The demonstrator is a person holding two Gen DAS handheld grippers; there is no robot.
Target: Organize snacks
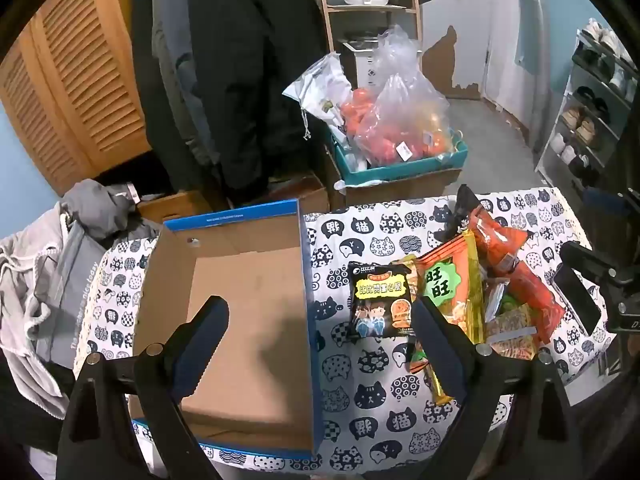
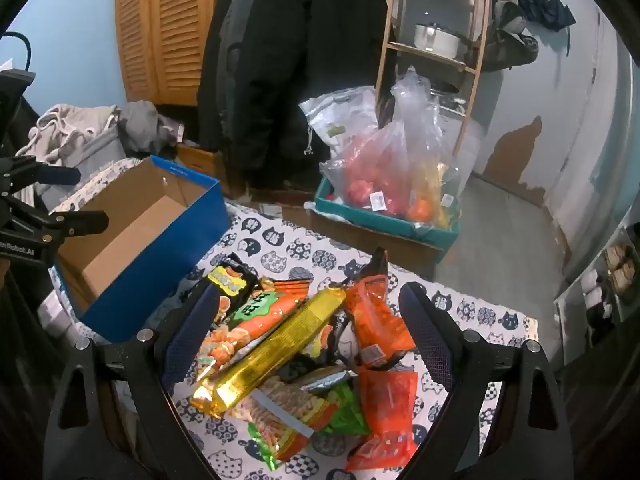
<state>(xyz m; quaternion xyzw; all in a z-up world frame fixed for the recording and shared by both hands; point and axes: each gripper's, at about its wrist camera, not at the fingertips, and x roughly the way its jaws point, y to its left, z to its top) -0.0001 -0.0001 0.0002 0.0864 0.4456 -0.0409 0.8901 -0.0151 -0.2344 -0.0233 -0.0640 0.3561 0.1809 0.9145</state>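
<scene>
We have both sets of fingers spread wide and empty. The right gripper (image 2: 308, 344) hangs directly over the snack pile (image 2: 304, 360) on the table (image 1: 360, 364), nearer it than the left gripper (image 1: 320, 320). The gold packet (image 2: 272, 344) lies diagonally, near-left to far-right, and the empty box (image 1: 240, 300) sits left.

The left wrist view looks steeply down from close above the open cardboard box (image 1: 240, 300), its tongs (image 1: 320, 328) framing the box and the bench (image 1: 360, 368). The right wrist view tilts down close over the snack pile (image 2: 304, 344), facing the same back wall. Both share box, pile and the patterned bench cloth.
</scene>
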